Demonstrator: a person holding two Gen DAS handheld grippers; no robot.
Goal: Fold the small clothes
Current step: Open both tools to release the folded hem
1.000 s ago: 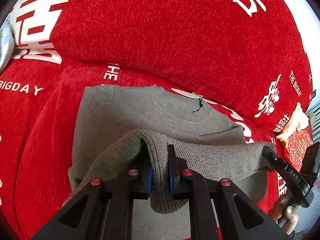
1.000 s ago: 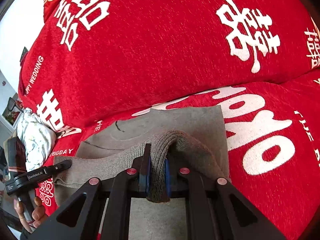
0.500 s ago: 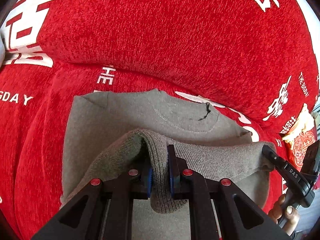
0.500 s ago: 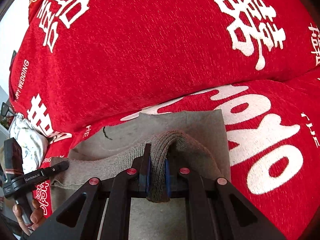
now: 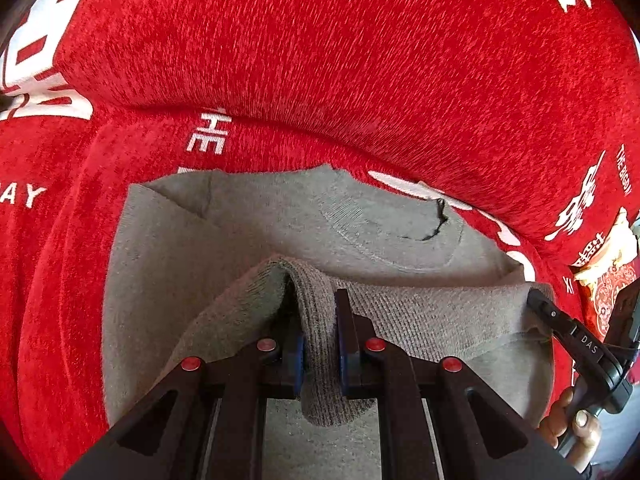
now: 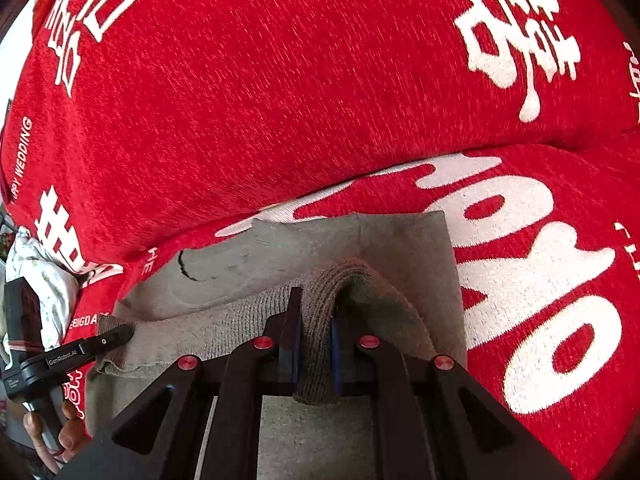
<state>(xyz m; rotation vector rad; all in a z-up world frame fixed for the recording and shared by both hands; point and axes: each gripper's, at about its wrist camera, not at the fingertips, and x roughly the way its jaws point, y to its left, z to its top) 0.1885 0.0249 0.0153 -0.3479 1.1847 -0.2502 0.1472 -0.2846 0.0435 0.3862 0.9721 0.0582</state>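
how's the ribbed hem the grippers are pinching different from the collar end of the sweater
The ribbed hem is lifted, stretched between the left gripper and right gripper; the collar end lies flat on the red cover. The hem looks coarser and darker; the collar end is smoother and carries a loose black thread. Both are the same grey-brown knit.

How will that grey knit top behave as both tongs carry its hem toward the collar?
The grey knit top is probably floppy: its hem droops between the left tongs and right tongs. It likely grips rather than slips, since the ribbed knit bunches between the pads. On the plush red cover it may drag.
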